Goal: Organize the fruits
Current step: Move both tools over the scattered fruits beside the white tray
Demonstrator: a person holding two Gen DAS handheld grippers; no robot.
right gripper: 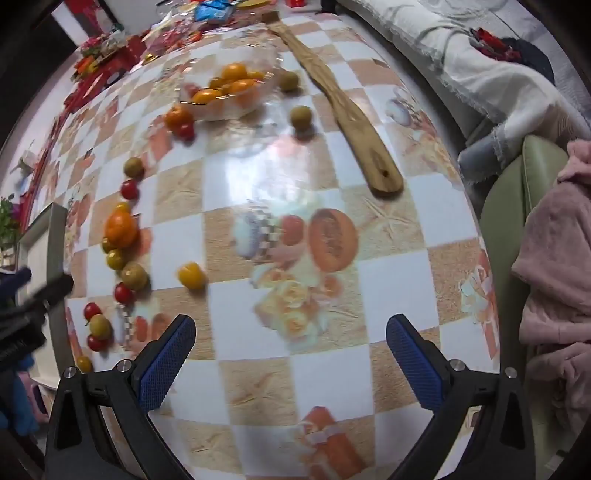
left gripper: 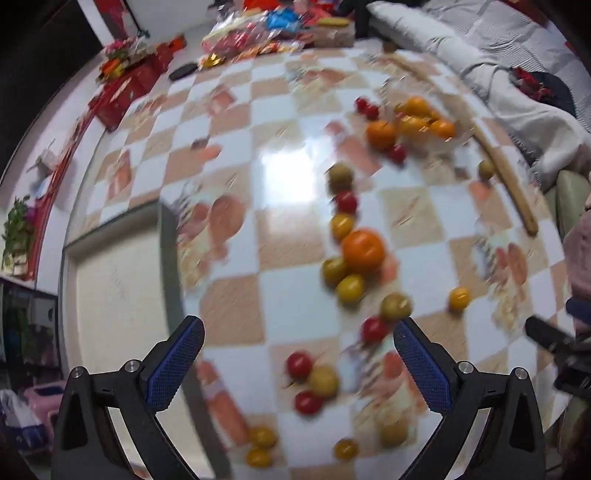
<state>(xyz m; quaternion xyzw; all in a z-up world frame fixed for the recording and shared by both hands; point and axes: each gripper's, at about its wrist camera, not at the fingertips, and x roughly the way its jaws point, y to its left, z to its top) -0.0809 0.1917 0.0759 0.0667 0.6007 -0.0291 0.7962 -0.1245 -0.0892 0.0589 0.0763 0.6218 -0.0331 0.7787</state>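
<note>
Small red, yellow and green fruits lie scattered in a line over the checked tablecloth. A big orange fruit sits mid-line, seen again as the orange fruit at the left of the right wrist view. A clear bowl at the far side holds several orange and yellow fruits. My left gripper hangs open above two red fruits and a yellow-green one, touching nothing. My right gripper is open over bare cloth, with a lone yellow fruit ahead to its left.
A long wooden spatula lies along the table's far right. Red boxes and snack packets crowd the far end. A framed panel lies on the table's left side. Grey blankets and pink cloth lie off the right edge.
</note>
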